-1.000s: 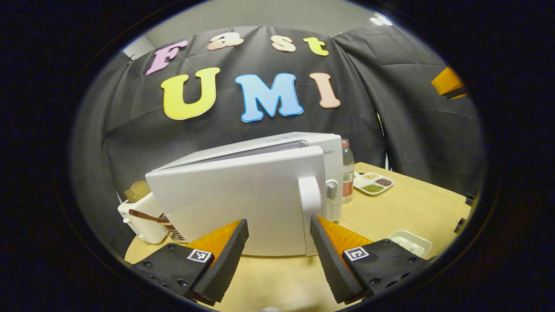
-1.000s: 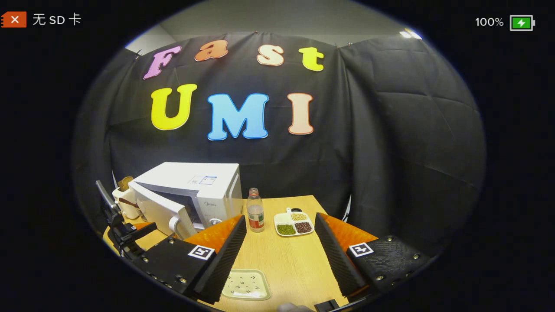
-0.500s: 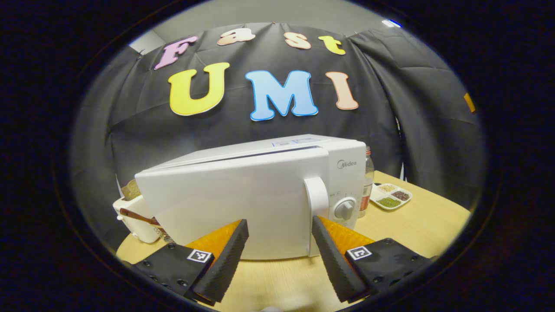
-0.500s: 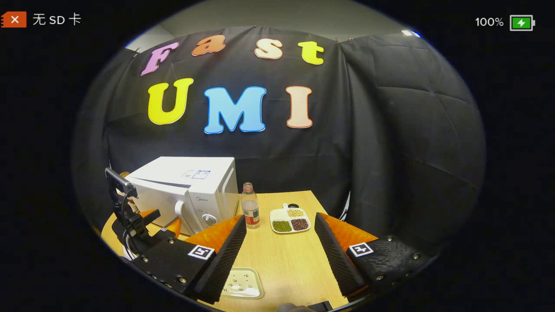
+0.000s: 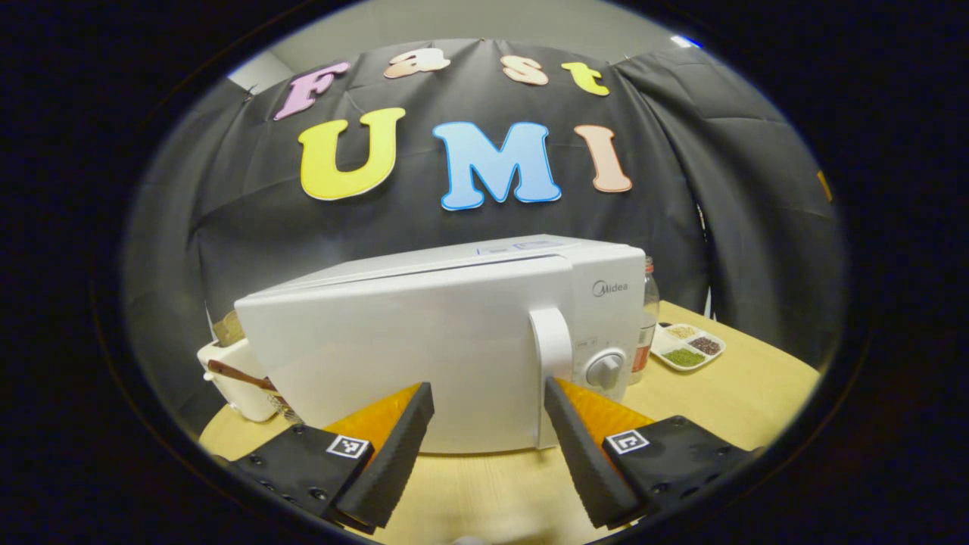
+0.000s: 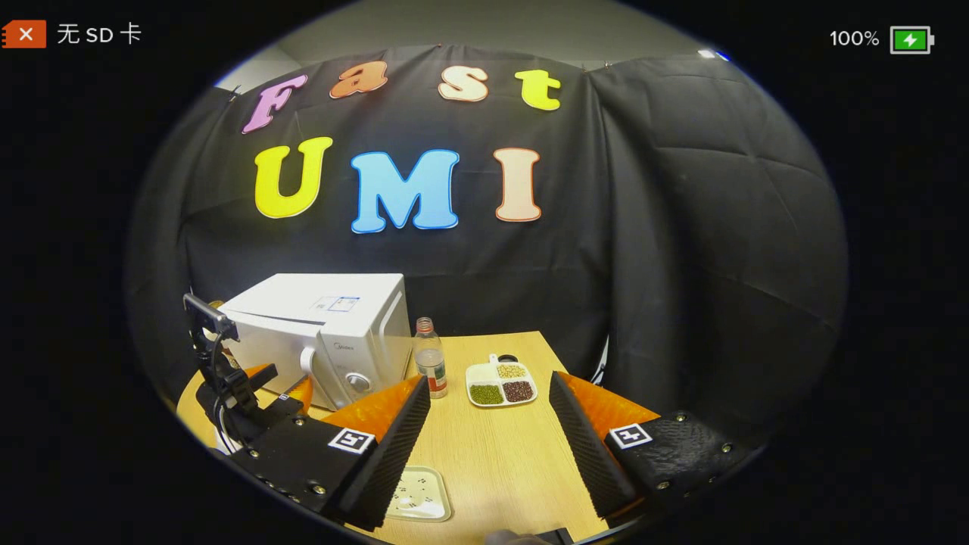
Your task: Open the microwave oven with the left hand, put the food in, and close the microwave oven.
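The white microwave point(image 5: 424, 333) stands on the wooden table point(image 5: 727, 393) with its door flat against the body, or very nearly so. My left gripper point(image 5: 487, 386) is open just in front of the door, its right finger below the vertical handle point(image 5: 551, 356). From the right gripper view the microwave point(image 6: 325, 318) sits at the left with the left gripper point(image 6: 284, 382) close to its front. My right gripper point(image 6: 489, 380) hangs open over the table, holding nothing. A small white dish with dark specks point(image 6: 416, 492) lies under its left finger.
A plastic bottle point(image 6: 429, 363) stands right of the microwave, and a white three-part dish of beans point(image 6: 500, 384) lies beyond it. A white toaster with bread point(image 5: 235, 371) sits left of the microwave. Black cloth walls close off the back and right.
The microwave door swung from ajar to against the body, with the left gripper following it in. The right gripper drifted slightly; both stayed open.
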The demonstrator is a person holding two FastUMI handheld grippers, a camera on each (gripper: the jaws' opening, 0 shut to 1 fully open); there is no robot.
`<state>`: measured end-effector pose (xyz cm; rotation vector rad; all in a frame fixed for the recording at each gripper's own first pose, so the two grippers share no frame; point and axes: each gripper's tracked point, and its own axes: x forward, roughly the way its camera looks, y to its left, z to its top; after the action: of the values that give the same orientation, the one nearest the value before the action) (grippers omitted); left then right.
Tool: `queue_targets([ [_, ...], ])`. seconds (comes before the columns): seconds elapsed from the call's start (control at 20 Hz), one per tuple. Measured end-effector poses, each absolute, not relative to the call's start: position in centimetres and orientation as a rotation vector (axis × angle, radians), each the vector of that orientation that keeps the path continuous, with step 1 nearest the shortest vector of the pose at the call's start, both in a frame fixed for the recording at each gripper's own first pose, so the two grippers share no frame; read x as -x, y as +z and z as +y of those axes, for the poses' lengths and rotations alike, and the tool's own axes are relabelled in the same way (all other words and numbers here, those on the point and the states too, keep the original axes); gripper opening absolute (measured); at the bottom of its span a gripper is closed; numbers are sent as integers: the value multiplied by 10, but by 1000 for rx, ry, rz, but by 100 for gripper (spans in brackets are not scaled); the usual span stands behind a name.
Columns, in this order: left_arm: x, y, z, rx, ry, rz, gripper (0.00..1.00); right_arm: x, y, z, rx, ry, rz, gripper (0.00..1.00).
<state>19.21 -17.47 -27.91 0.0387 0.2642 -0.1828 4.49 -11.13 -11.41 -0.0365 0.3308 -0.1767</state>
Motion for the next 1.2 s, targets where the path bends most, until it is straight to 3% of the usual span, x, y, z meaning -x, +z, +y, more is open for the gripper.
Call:
queue_targets([
  [0.15,-198,-275,-174,-67,-169,255,97,-44,-117,-107,34,-166,338,97],
  [0.2,-227,-300,-190,-59,-202,262,99,-43,-116,-104,37,-159,337,97],
  [0.3,-198,-279,-176,-96,-173,264,94,-41,-115,-99,38,-143,333,97],
  [0.35,-195,-283,-180,-107,-188,279,100,-40,-115,-96,40,-138,331,97],
  [0.5,-172,-269,-183,-85,-211,284,100,-39,-107,-90,24,-131,314,97],
  [0.85,-105,-159,-136,-51,-202,174,100,-39,-68,-70,34,-105,223,97],
  [0.9,-97,-141,-119,-67,-182,159,94,-38,-60,-67,28,-101,201,97],
  [1.05,-78,-87,-71,-57,-129,96,98,-35,-46,-62,19,-104,156,98],
  [1.15,-64,-63,-43,-58,-94,79,100,-31,-42,-59,1,-110,146,94],
  [1.2,-58,-49,-31,-63,-78,67,97,-30,-38,-57,-18,-109,145,99],
])
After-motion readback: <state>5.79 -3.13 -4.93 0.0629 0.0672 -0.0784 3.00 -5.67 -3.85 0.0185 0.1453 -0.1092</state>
